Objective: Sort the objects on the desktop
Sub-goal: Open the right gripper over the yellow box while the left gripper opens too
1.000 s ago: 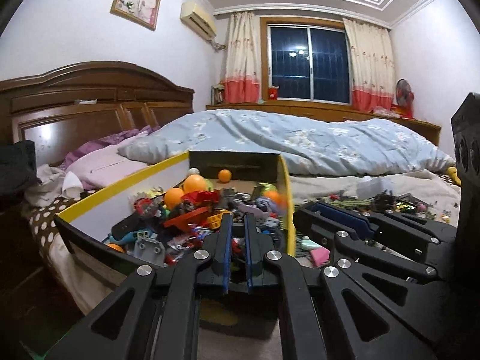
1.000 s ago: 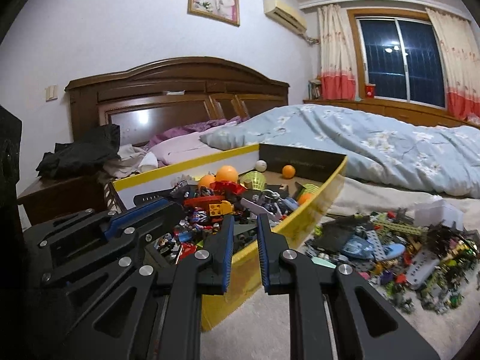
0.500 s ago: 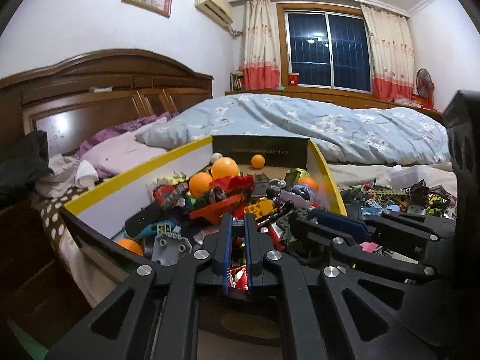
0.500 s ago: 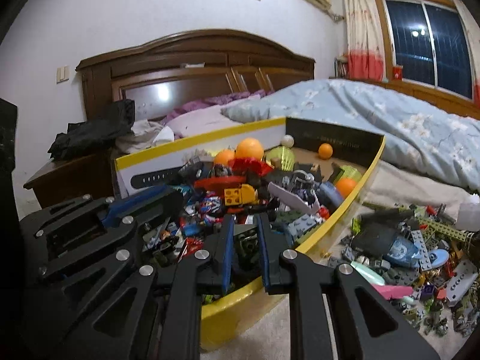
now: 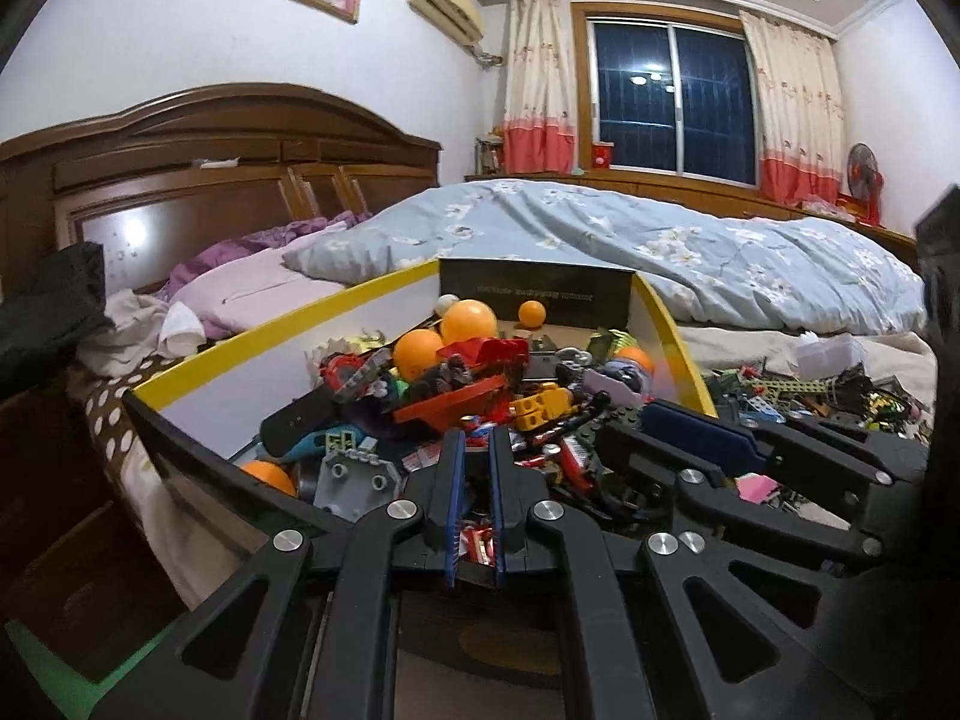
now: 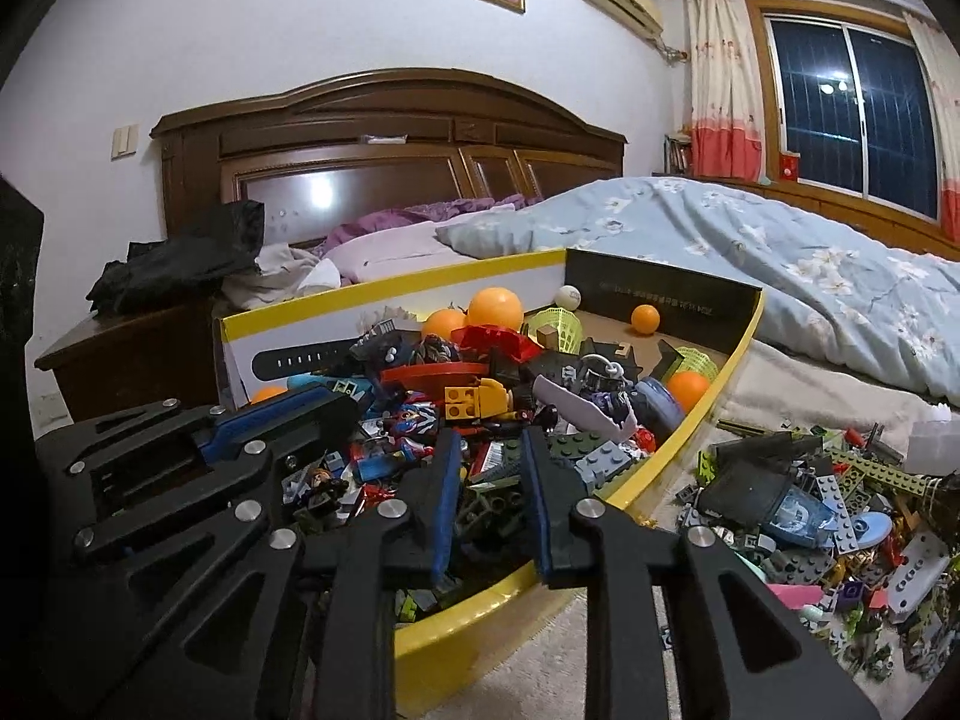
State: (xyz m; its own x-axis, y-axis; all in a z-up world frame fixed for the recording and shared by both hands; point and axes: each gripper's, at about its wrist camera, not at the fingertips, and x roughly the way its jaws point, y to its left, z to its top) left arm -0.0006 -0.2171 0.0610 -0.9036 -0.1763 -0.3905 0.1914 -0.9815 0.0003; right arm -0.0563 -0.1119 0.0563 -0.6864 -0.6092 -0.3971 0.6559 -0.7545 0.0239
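Observation:
A yellow-rimmed cardboard box (image 5: pixel 270 330) on the bed holds a heap of toy bricks, figures and orange balls (image 5: pixel 468 321). My left gripper (image 5: pixel 474 435) hangs low over the near end of the heap, its jaws shut with nothing seen between them. Beside it, my right gripper (image 6: pixel 491 435) hovers over the bricks just inside the box's yellow rim (image 6: pixel 720 384). Its jaws are opening, and only the loose bricks lying below show through the gap. A second pile of loose bricks (image 6: pixel 810 492) lies on the bedsheet to the right of the box.
A blue flowered quilt (image 5: pixel 660 240) lies behind the box. The dark wooden headboard (image 6: pixel 390 138) stands at the far left, with black clothes on a nightstand (image 6: pixel 180 258). A clear plastic container (image 5: pixel 831 354) sits behind the loose pile.
Both grippers have come forward and lower over the box of toys. The right gripper's jaws have spread wider; the left gripper's jaws look the same.

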